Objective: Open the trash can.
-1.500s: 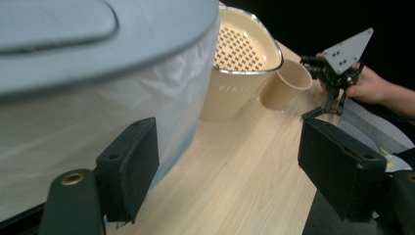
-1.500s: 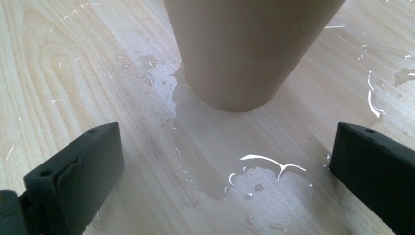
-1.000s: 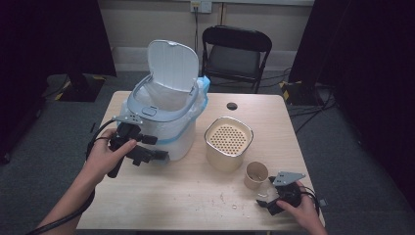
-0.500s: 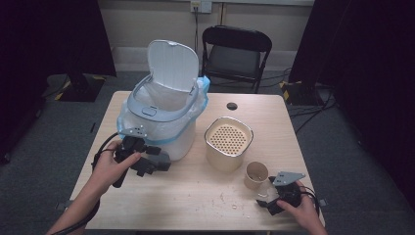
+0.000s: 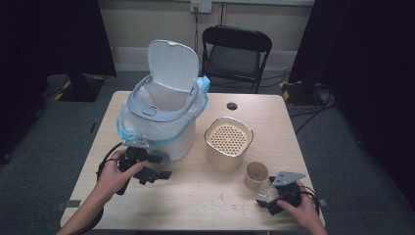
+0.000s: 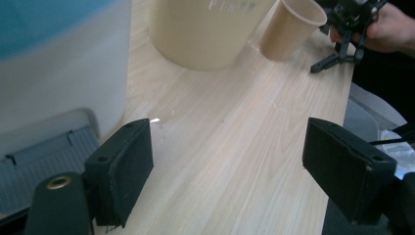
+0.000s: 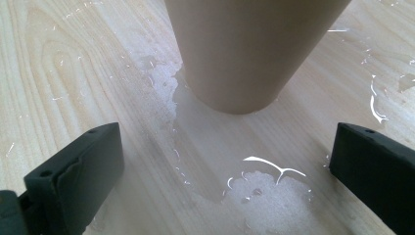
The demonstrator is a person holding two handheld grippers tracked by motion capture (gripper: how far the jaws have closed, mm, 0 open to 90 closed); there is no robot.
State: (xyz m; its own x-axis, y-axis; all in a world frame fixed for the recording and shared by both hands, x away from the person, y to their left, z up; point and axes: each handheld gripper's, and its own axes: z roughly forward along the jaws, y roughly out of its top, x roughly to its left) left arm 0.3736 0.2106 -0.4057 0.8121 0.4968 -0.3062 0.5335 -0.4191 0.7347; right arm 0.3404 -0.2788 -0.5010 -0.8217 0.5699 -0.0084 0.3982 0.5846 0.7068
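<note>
Judging by bulk, the lined bin (image 5: 161,117) at centre left looks heavy. Lower right, my right tongs (image 5: 274,201) gape empty before the paper cup (image 5: 256,175): light, crushable, wet-footed, so grip mid-wall softly. My left tongs (image 5: 152,172) gape empty too.

Cup (image 7: 254,49) top cut off; puddle (image 7: 254,193) maybe water.

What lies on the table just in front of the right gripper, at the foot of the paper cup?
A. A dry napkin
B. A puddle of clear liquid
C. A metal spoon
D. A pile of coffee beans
B. In the right gripper view a shiny wet patch spreads over the wood between the open jaws, up to the base of the cup.
</note>
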